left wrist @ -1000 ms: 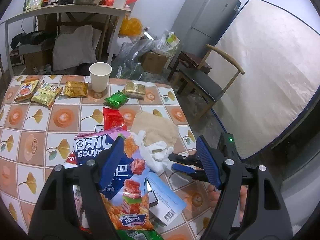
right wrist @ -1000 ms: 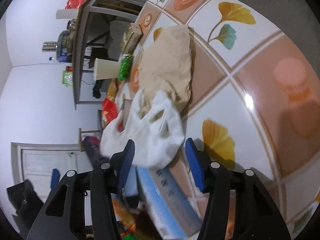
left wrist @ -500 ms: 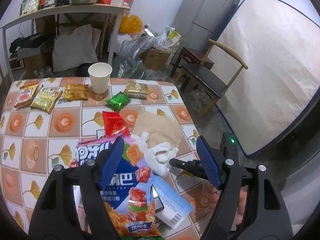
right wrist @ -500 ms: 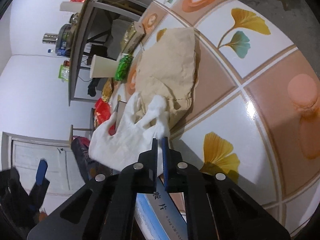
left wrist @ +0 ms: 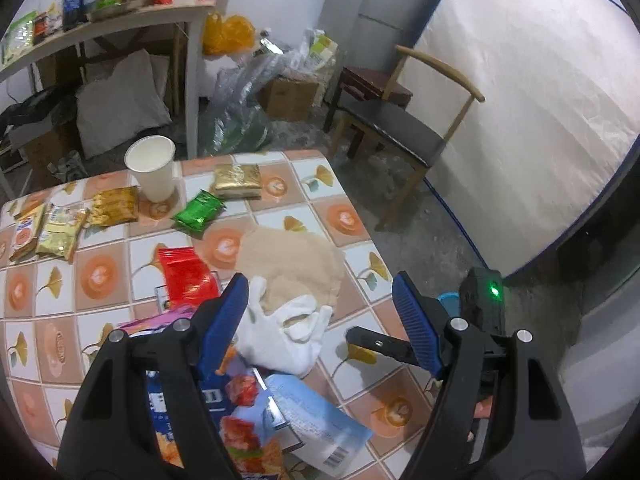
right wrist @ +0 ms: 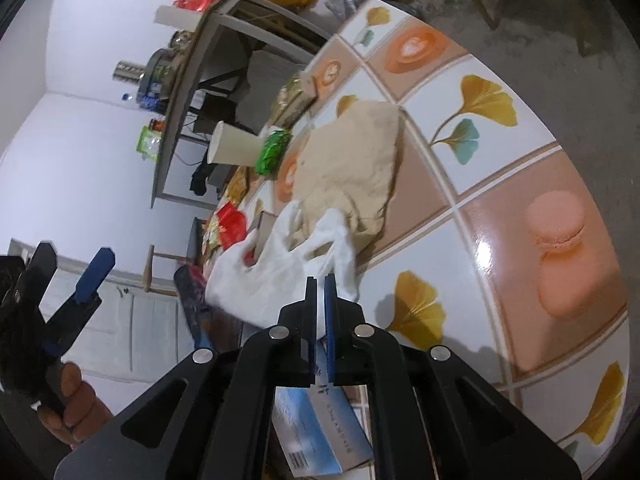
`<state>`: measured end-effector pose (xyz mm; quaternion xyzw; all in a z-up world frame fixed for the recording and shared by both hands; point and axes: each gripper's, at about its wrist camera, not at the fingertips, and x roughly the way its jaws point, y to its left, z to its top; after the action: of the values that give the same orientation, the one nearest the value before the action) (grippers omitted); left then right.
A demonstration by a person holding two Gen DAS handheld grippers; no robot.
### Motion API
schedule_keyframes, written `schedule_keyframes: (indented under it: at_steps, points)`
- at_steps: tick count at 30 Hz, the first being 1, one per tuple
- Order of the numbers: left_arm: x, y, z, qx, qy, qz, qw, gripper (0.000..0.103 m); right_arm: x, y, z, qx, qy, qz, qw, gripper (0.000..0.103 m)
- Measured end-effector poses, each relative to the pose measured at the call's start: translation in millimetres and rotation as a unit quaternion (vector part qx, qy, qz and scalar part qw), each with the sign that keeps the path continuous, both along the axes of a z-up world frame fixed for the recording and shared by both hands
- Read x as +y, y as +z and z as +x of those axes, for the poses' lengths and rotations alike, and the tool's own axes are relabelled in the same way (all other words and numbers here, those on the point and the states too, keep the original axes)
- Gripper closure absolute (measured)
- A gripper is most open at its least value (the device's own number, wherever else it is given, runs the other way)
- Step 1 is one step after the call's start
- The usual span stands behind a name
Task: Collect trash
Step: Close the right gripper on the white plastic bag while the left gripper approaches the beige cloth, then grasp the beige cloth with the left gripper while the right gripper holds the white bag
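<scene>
Desk with flower-pattern tiles, carrying snack trash.
A white paper cup is standing near the far edge; gold, green and red packets, a beige paper and a white plastic bag are lying on it.

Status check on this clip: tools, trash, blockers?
Right tool just closed, pinching white crumpled tissue. Left tool open, empty. Tissue overlaps brown paper.

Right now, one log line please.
right gripper: shut on white plastic bag | left gripper: open, empty | bag on table
</scene>
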<state>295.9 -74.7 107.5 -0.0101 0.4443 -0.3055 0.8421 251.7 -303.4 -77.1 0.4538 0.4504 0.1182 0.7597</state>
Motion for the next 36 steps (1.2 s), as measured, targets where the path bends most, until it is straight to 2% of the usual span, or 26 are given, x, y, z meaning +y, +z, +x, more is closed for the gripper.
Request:
schedule_keyframes:
  at_steps: [3, 5, 7, 9, 14, 17, 19, 22, 26, 30, 33, 36]
  points:
    - [-8, -7, 7, 0.021, 0.000, 0.005, 0.9998, 0.033, 2, -9, 13, 0.018, 0.006, -0.001, 1.000, 0.079]
    - [-9, -11, 10, 0.028, 0.003, 0.006, 0.9996, 0.033, 6, -9, 22, 0.018, 0.011, -0.007, 1.000, 0.075]
    - [-9, -15, 12, 0.031, 0.006, 0.008, 0.9995, 0.033, 11, -8, 30, 0.017, 0.016, -0.018, 1.000, 0.063]
    - [-10, -17, 13, 0.033, 0.008, 0.011, 0.9993, 0.033, 15, -8, 38, 0.024, 0.019, -0.034, 0.999, 0.061]
    - [-12, -24, 19, 0.039, 0.011, 0.018, 0.9990, 0.033, 21, -14, 49, 0.035, 0.023, -0.050, 0.998, 0.061]
    - [-13, -25, 19, 0.039, 0.011, 0.019, 0.9990, 0.033, 23, -13, 50, 0.038, 0.023, -0.071, 0.997, 0.074]
    - [-15, -26, 21, 0.040, 0.010, 0.021, 0.9989, 0.033, 22, -15, 49, 0.040, 0.024, -0.069, 0.997, 0.087]
    - [-19, -29, 24, 0.040, 0.008, 0.024, 0.9989, 0.033, 19, -14, 42, 0.032, 0.026, -0.067, 0.997, 0.094]
    - [-25, -33, 29, 0.044, 0.004, 0.031, 0.9985, 0.033, 18, -7, 33, 0.015, 0.029, -0.062, 0.998, 0.096]
    - [-41, -40, 37, 0.051, -0.017, 0.055, 0.9971, 0.033, 17, -1, 23, -0.007, 0.036, -0.035, 0.999, 0.096]
    - [-58, -51, 47, 0.069, -0.036, 0.085, 0.9933, 0.033, 18, 2, 16, -0.019, 0.042, -0.023, 0.999, 0.096]
    - [-81, -72, 58, 0.101, -0.065, 0.116, 0.9859, 0.033, 20, 5, 9, -0.027, 0.043, -0.025, 0.998, 0.096]
